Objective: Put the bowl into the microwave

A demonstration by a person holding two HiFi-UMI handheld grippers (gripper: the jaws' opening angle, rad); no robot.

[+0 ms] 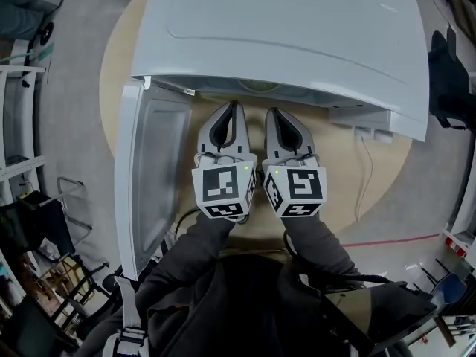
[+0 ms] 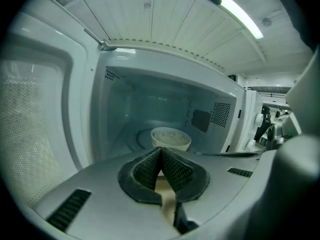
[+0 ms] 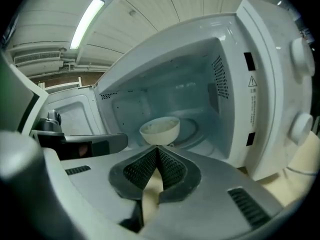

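White plastic fills most of the head view. The microwave (image 1: 297,28) stands on a round, pale wooden table (image 1: 387,162). Its door (image 1: 152,169) is swung fully open at the left, with the inner face turned toward the person.

Just right of the door, in front of the open cavity, the left gripper (image 1: 234,108) points into the oven. Its jaws are brought together, the ribbed pads meet at the tips, and nothing is held between them. Its marker cube (image 1: 222,190) sits at the rear, above a dark sleeve (image 1: 201,236).

Close beside it, the right gripper (image 1: 272,116) lies parallel and also points at the cavity. Its jaws are likewise closed tip to tip and empty. The two grippers are near each other but do not touch.

In both gripper views the bowl (image 2: 171,138), pale with a light inside, stands upright within the microwave on the round turntable (image 3: 192,129). It is beyond the jaw tips and touches neither gripper.

Further right, the right gripper view shows the control panel with two round knobs (image 3: 300,49) beside the cavity. In the head view a thin white cable (image 1: 364,177) trails over the table to the right of the grippers.
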